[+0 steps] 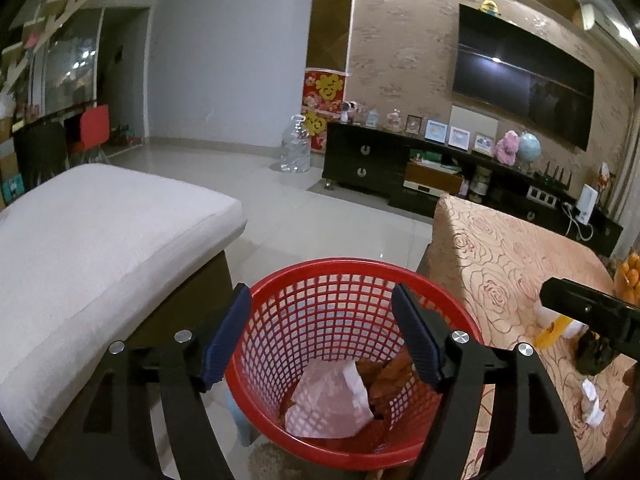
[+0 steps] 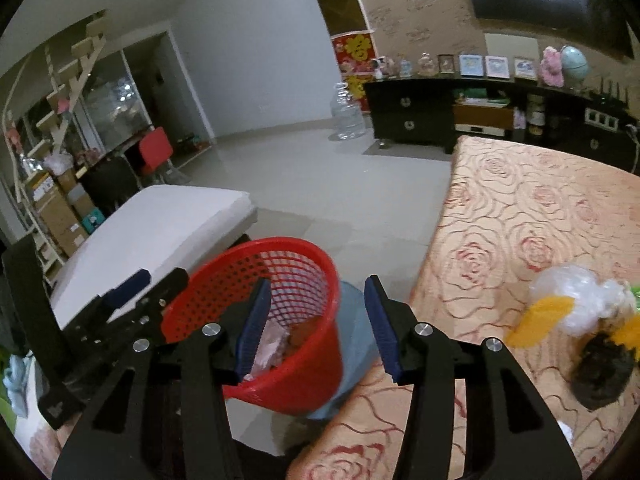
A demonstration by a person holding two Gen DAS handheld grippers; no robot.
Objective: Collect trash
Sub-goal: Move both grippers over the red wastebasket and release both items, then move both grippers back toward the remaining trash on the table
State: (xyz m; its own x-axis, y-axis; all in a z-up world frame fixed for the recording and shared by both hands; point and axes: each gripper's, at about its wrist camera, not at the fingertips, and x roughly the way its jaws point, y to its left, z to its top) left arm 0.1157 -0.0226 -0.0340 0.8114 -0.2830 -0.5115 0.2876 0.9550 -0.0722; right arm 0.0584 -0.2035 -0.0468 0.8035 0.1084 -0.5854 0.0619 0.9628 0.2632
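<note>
A red mesh basket [image 1: 436,300] stands on a pale blue stool between a sofa and a table; it also shows in the right wrist view [image 2: 316,376]. Inside lie a pinkish wrapper [image 1: 330,400] and brown scraps [image 1: 390,374]. My left gripper [image 1: 322,312] is open and empty right above the basket. My right gripper [image 2: 318,300] is open and empty over the basket's right rim. On the table lie a clear plastic bag with yellow print [image 2: 568,304], a dark lump [image 2: 604,368] and a crumpled white tissue [image 1: 591,402].
The table with a rose-patterned cloth [image 2: 532,216] is to the right. A white-cushioned sofa [image 1: 92,232] is to the left. A dark TV cabinet [image 1: 368,160] and a large water bottle [image 1: 296,146] stand across the tiled floor. Oranges [image 1: 630,276] sit at the far right.
</note>
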